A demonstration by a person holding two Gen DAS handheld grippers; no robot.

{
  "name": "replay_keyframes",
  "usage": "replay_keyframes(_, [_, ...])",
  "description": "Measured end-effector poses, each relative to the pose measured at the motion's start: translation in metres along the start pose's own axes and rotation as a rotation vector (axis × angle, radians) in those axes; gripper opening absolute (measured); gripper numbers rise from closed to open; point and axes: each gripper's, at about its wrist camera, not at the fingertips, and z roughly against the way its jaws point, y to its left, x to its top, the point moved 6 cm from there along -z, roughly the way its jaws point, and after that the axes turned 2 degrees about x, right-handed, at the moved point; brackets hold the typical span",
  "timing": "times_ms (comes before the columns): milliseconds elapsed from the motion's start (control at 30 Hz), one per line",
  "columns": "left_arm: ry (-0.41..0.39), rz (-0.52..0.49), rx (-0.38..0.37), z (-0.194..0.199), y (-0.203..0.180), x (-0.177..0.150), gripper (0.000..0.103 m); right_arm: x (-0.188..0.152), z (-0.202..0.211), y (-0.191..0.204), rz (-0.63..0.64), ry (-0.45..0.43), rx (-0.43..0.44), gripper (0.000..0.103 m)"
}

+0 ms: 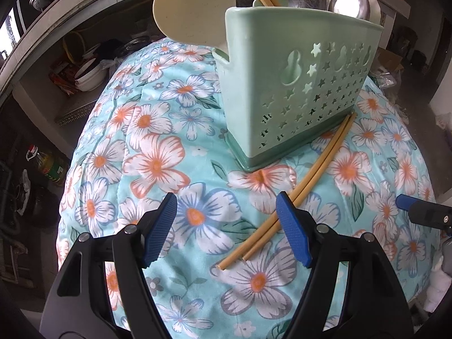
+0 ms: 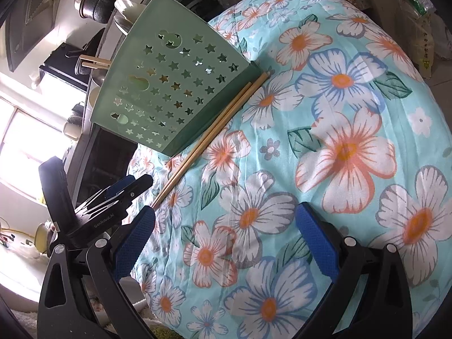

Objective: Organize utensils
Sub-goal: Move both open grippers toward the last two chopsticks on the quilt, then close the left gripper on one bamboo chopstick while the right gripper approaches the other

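The floral cloth [image 1: 158, 152] covers the bench. The green utensil holder [image 1: 293, 90] stands on it, already stocked with spoons and chopsticks. One loose pair of chopsticks [image 1: 285, 197] lies against its base. Left tongs [image 1: 226, 220] hover wide and empty beside the pair; right tongs [image 2: 226, 240] likewise. Judged step: grasping the pair; the next move calls for shifting onto the sticks.

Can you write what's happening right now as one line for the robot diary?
left gripper: open, empty | right gripper: open, empty | chopsticks: on cloth beside holder | step: chopsticks not yet picked up
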Motion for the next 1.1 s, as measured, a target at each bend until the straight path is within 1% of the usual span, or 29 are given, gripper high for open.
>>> replay_keyframes(467, [0.005, -0.002, -0.006, -0.005, -0.001, 0.0, 0.069, 0.0, -0.001, 0.0, 0.004, -0.01, -0.007, 0.097])
replay_keyframes(733, [0.002, -0.011, -0.011, -0.006, -0.003, -0.001, 0.069, -0.002, -0.007, 0.008, 0.047, 0.012, -0.051, 0.097])
replay_keyframes(833, [-0.01, -0.016, -0.046, -0.004, -0.006, -0.001, 0.069, -0.002, -0.009, 0.009, 0.046, 0.014, -0.055, 0.097])
replay_keyframes(933, [-0.038, -0.038, -0.119, 0.0, -0.015, 0.0, 0.069, -0.002, -0.01, 0.01, 0.042, 0.015, -0.055, 0.097])
replay_keyframes(1000, [-0.061, -0.071, -0.18, 0.004, -0.025, 0.0, 0.069, -0.002, -0.01, 0.009, 0.034, 0.013, -0.05, 0.097])
replay_keyframes(1100, [-0.084, -0.152, -0.21, 0.006, -0.043, -0.001, 0.069, 0.0, -0.008, 0.005, 0.009, 0.004, -0.027, 0.097])
